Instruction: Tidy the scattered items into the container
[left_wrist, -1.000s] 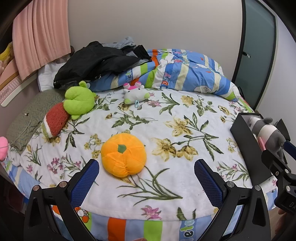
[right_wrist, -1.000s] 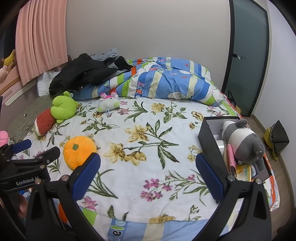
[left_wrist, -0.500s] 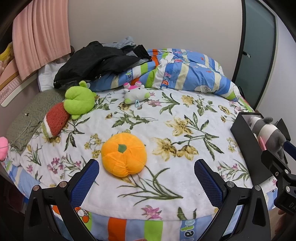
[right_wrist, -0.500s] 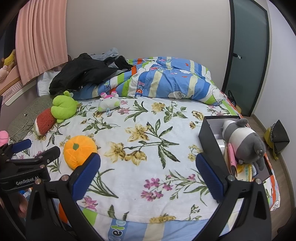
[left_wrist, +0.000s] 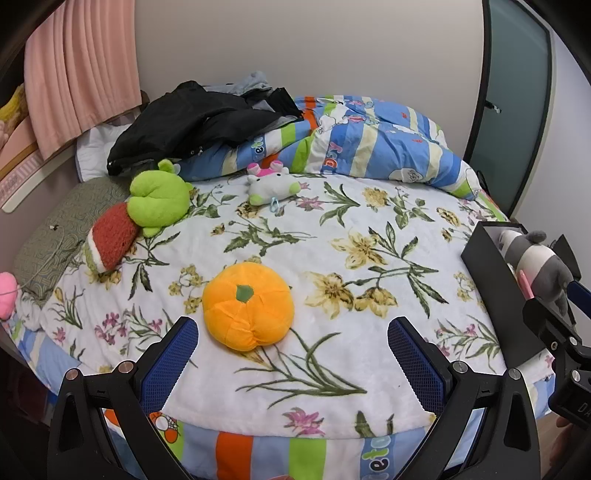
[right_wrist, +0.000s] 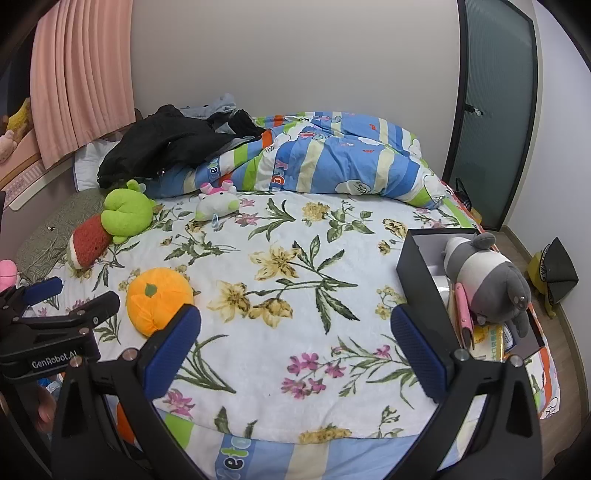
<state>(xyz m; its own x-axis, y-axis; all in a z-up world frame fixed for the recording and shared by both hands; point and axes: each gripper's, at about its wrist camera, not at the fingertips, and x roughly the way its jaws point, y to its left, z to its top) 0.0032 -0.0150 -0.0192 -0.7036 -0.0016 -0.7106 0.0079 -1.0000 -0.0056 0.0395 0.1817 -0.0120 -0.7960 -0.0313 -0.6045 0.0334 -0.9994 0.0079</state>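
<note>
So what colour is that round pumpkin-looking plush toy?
The pumpkin plush is orange with a green stem patch, clearest in the left wrist view.

Even, soft indoor light, faint shadows, sharp focus throughout, strong fisheye bending and dark vignetted corners

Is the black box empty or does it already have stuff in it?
Not empty: the box holds a grey plush and a pink item.

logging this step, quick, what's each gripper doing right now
Left gripper: open, holding nothing.
Right gripper: open, holding nothing.
</note>
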